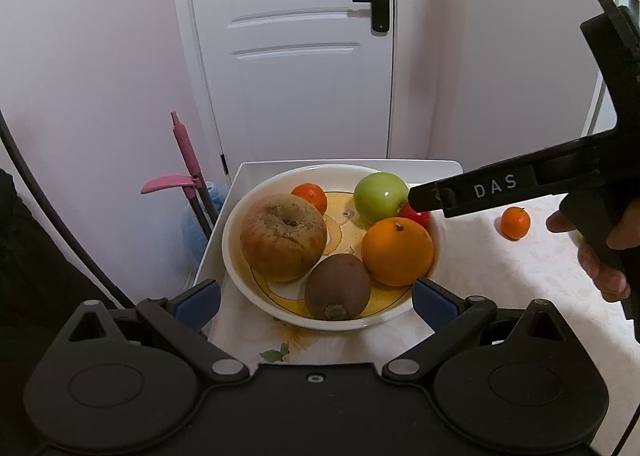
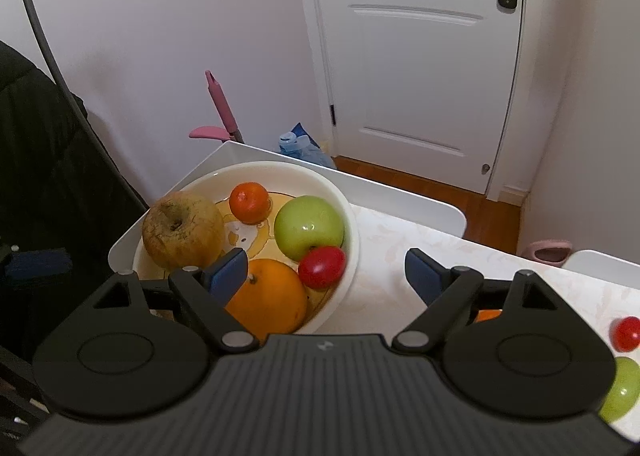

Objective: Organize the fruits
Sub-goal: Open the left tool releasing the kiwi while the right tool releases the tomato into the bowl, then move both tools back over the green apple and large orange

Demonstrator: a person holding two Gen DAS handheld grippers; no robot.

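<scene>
The right gripper [image 2: 325, 268] hangs spread wide and empty over the bowl's [image 2: 352, 216] right rim. The left gripper [image 1: 317, 298], also spread and empty, sits at the bowl's near edge. Inside the bowl lie 6 fruits, including a green apple [image 2: 309, 227], an orange [image 2: 268, 298] and a red fruit [image 2: 321, 267]. A tangerine [image 1: 515, 222] rests right of the bowl.

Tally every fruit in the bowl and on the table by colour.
Orange: 3 (large orange, bowl tangerine, table tangerine)
Green: 2 (bowl green apple, table green apple)
Red: 2 (bowl red fruit, table red fruit)
Brown: 2 (russet apple, kiwi)
Total: 9
</scene>
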